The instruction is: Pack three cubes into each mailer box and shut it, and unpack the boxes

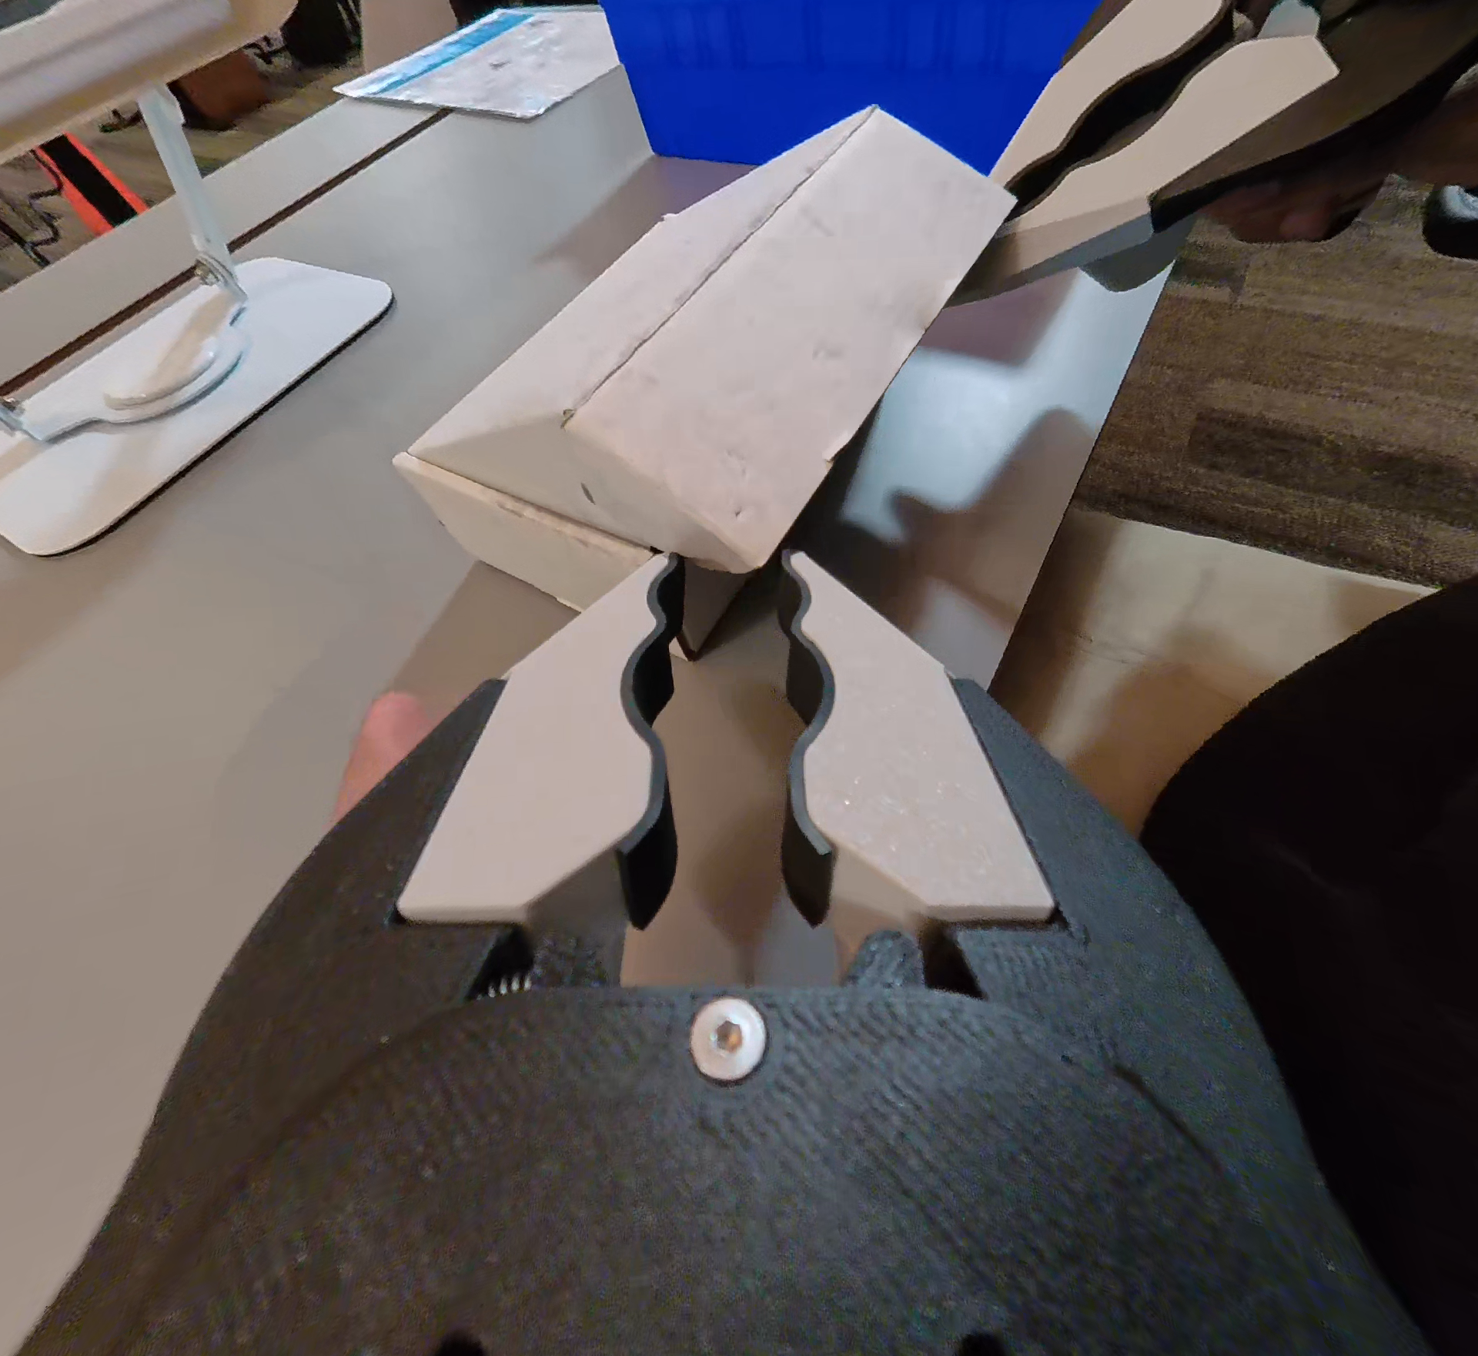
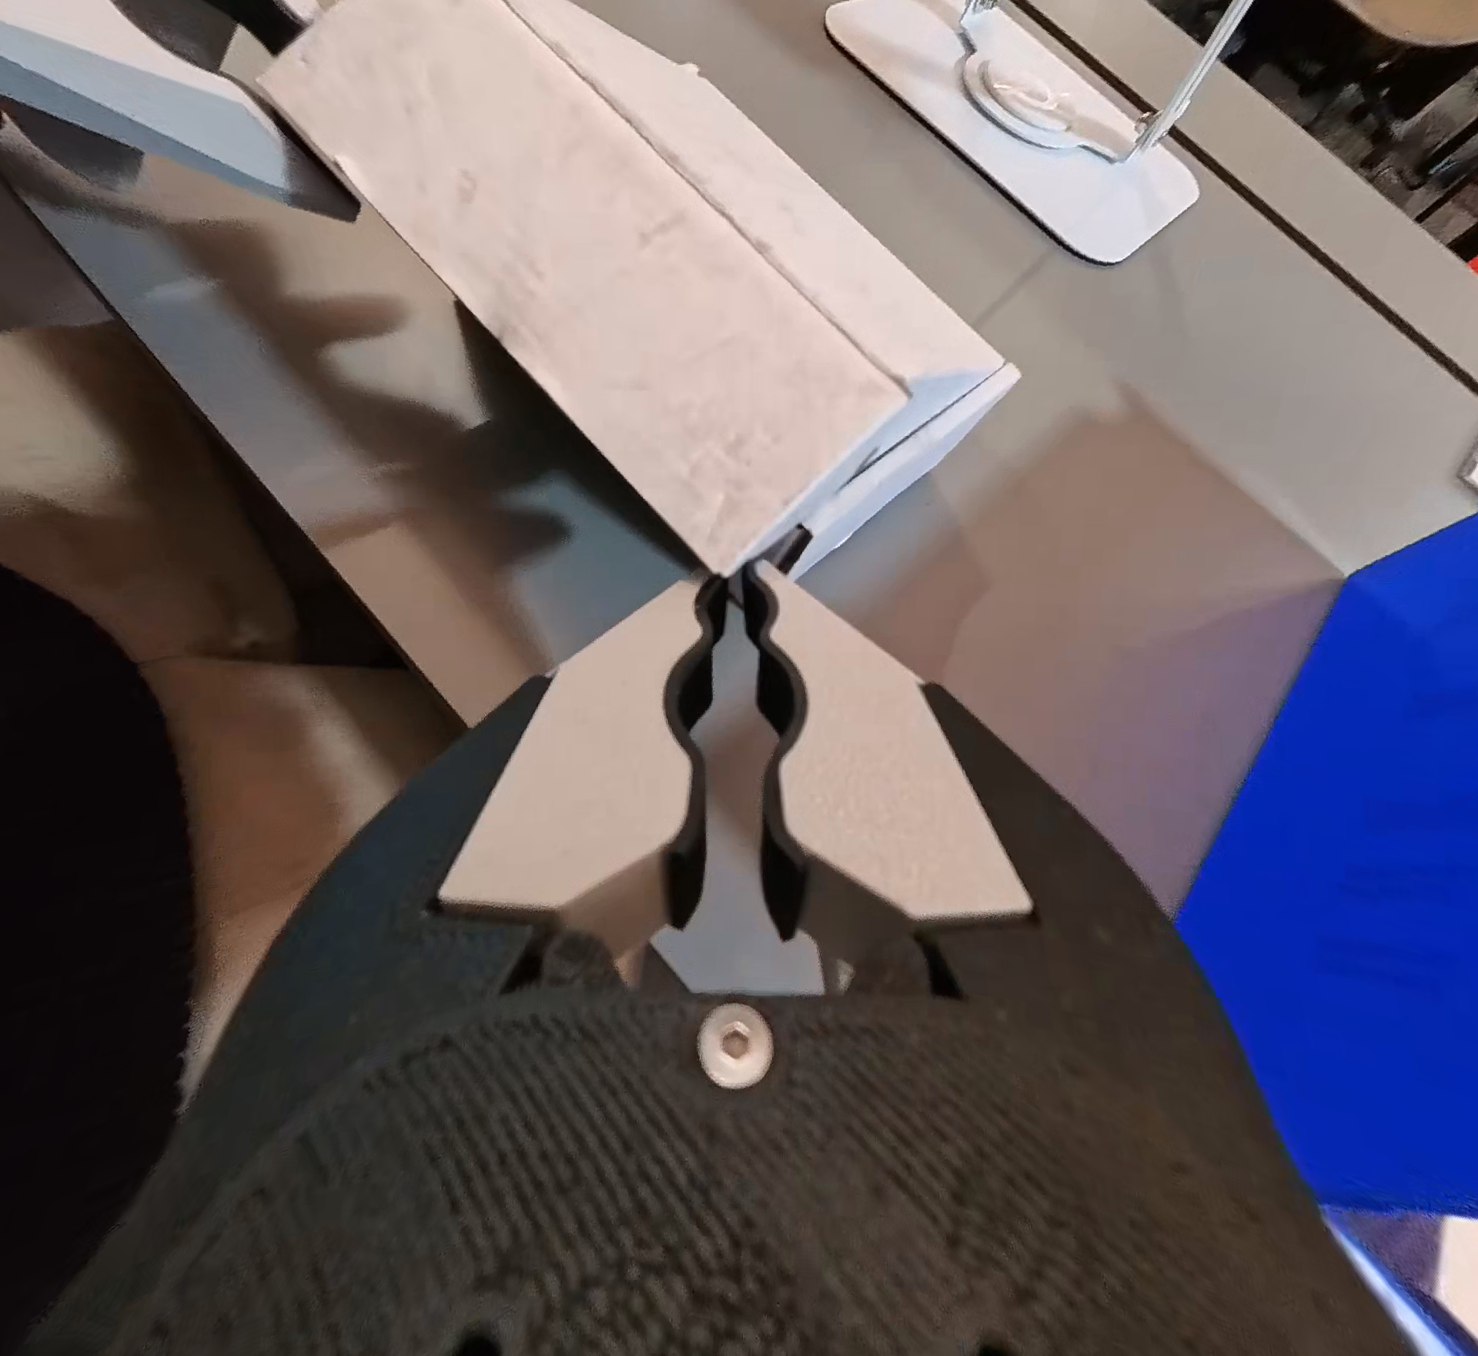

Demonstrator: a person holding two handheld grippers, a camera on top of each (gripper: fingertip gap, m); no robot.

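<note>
A white mailer box stands on the grey table (image 1: 240, 637), its lid (image 1: 760, 357) tilted up off the base (image 1: 520, 525). It also shows in the right wrist view, lid (image 2: 624, 261) over base (image 2: 904, 469). My left gripper (image 1: 732, 565) is open, its fingertips either side of the lid's near corner flap. My right gripper (image 2: 732, 581) is shut on the lid's opposite corner. It also shows in the left wrist view (image 1: 984, 237), one finger above the lid and one under it. The left gripper (image 2: 328, 109) shows at the top left of the right wrist view. No cubes are visible.
A blue bin (image 1: 840, 37) stands behind the box, at the right in the right wrist view (image 2: 1360, 917). A white stand base (image 1: 200, 397) sits on the table's far side. A flat printed sheet (image 1: 480, 69) lies at the back. The table edge (image 1: 1080, 437) runs close by the box. One gripper's finger ends stand about 12 cm off the other's. Both grippers' tips are roughly 35 cm from the white stand base (image 1: 200, 397). My right wrist view (image 2: 981, 113) looks at it from another angle.
</note>
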